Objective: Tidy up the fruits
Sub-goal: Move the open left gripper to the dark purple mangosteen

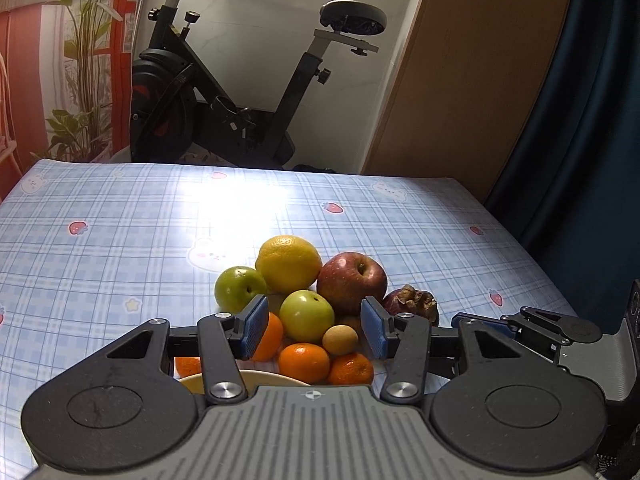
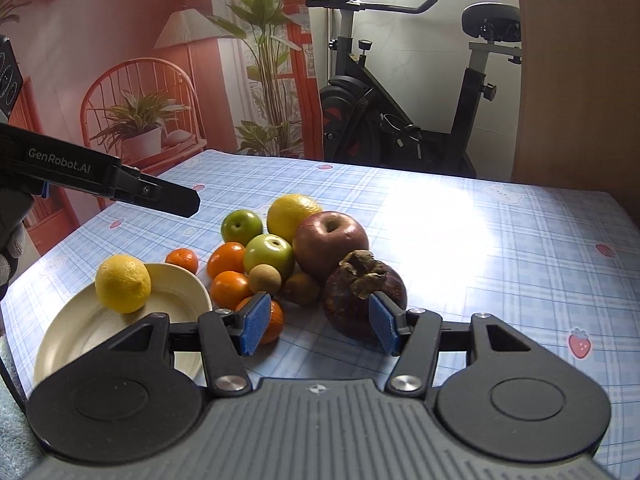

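Observation:
A pile of fruit lies on the blue checked tablecloth (image 2: pixel 500 248): a large yellow citrus (image 2: pixel 292 216), a red apple (image 2: pixel 330 246), two green apples (image 2: pixel 242 226) (image 2: pixel 269 255), several mandarins (image 2: pixel 229 290), a small brown fruit (image 2: pixel 265 279) and a dark mangosteen (image 2: pixel 362 294). A cream plate (image 2: pixel 80 332) at the left holds one lemon (image 2: pixel 123 283). My right gripper (image 2: pixel 318 322) is open and empty, low in front of the mangosteen. My left gripper (image 1: pixel 315 330) is open and empty above the plate's rim (image 1: pixel 256 378), facing the pile. It also shows in the right wrist view (image 2: pixel 168 196).
An exercise bike (image 1: pixel 224 92) stands beyond the table's far edge. A wooden panel (image 1: pixel 472 72) and a dark blue curtain (image 1: pixel 580 120) are at the right. A printed backdrop with plants (image 2: pixel 140 80) is at the left.

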Tool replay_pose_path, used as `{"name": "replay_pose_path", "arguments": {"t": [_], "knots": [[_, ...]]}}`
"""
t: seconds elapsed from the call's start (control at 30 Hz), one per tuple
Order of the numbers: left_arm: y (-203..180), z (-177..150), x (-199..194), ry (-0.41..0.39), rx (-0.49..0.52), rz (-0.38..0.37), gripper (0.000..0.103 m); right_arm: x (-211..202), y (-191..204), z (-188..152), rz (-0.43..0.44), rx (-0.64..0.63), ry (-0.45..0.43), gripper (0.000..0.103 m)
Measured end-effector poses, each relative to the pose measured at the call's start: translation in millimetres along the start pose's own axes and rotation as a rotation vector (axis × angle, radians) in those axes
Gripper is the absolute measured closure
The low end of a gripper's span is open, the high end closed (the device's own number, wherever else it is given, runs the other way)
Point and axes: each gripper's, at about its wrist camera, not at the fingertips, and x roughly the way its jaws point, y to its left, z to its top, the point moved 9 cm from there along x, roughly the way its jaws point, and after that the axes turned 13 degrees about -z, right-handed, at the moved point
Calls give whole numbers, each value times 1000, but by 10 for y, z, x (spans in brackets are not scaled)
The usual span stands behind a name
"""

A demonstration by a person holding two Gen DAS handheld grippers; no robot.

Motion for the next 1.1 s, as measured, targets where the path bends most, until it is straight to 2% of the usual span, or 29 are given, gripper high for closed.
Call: {"name": "replay_pose_path", "arguments": {"t": [0.17,0.33,0.7,0.83,0.93,1.1], "knots": [[-172,12,215,27,23,-39,50,32,-153,-42,-30,-25,-13,43],[-312,0,420,47,51,-72,50,147,-210,-81,-19,-35,-11,43],[-435,-43,656,74,158,-54,52,281,-212,-143,-1,16,-13,39],[-447,-43,690,93,149,-79,53,321,-233,-152,6,44,-9,39],[-451,-39,737,104,126,-96,52,351,-246,-149,-3,45,1,31],[-491,-38,826,125,107,-124,53,401,-202,-148,4,22,18,31]]}}
